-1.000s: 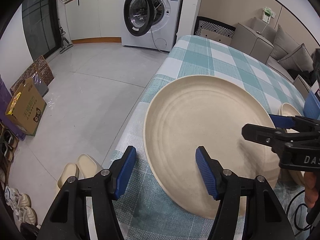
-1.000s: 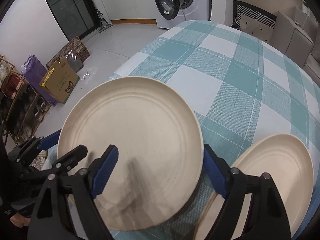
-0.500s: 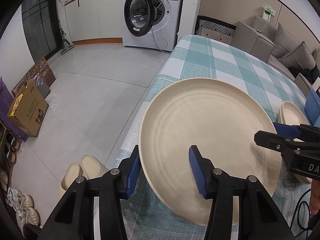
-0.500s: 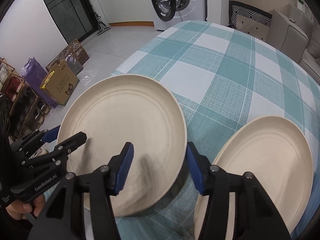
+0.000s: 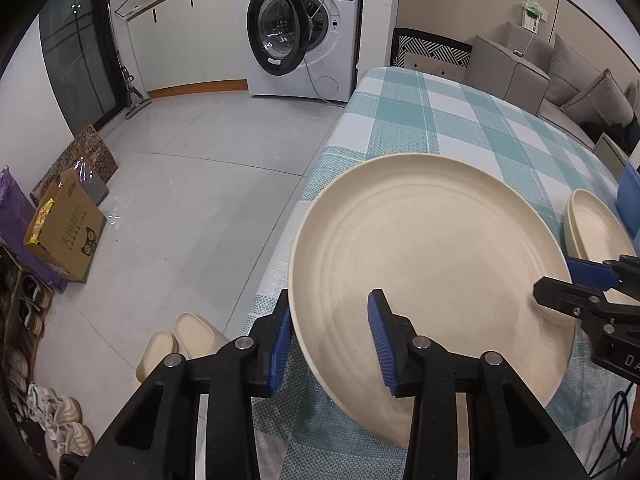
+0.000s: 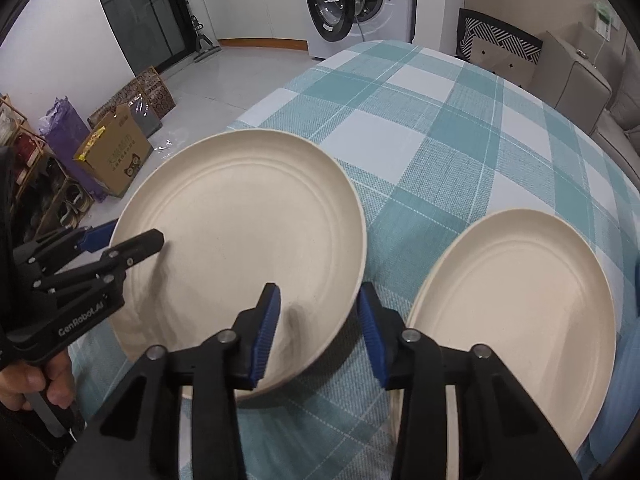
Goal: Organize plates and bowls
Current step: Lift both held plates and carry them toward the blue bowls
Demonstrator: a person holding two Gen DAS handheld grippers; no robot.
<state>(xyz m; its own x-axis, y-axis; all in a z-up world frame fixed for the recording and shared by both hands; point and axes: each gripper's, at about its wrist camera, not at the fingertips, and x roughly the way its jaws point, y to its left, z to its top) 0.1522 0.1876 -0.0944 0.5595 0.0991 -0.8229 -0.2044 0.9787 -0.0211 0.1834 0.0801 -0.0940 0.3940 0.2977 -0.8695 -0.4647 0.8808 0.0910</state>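
Now, plate (image 5: 432, 256): on the checked cloth (image 6: 440, 128), left of a second plate (image 6: 520, 300).
Left gripper (image 5: 330, 340): jaws just closing, straddling the plate's left rim, pads not visibly pressing.
Right gripper (image 6: 316, 328): jaws just closing, astride its right rim, gap visible.

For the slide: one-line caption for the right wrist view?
Both grippers, left and right, closing their jaws over opposite rims of a cream plate on a checked tablecloth, second plate alongside.
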